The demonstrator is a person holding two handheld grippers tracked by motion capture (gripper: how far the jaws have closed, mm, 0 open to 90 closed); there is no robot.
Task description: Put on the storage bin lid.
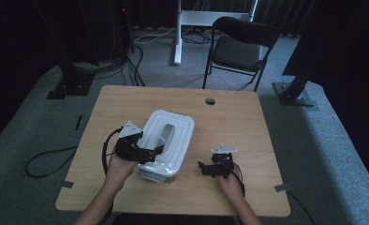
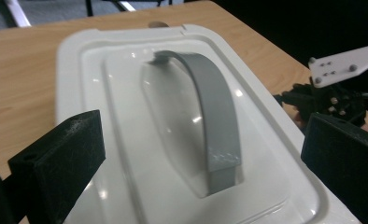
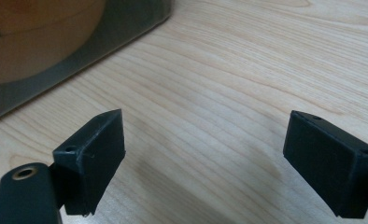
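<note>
A white lidded box [image 1: 166, 143] with a grey arched handle [image 2: 215, 121] lies near the middle of the wooden table [image 1: 229, 117]. The left gripper [image 1: 147, 152] hangs over the box's near end, jaws spread wide to either side of the handle and touching nothing. The right gripper [image 1: 206, 168] rests low over bare wood, apart from the box on its right, jaws wide and empty.
</note>
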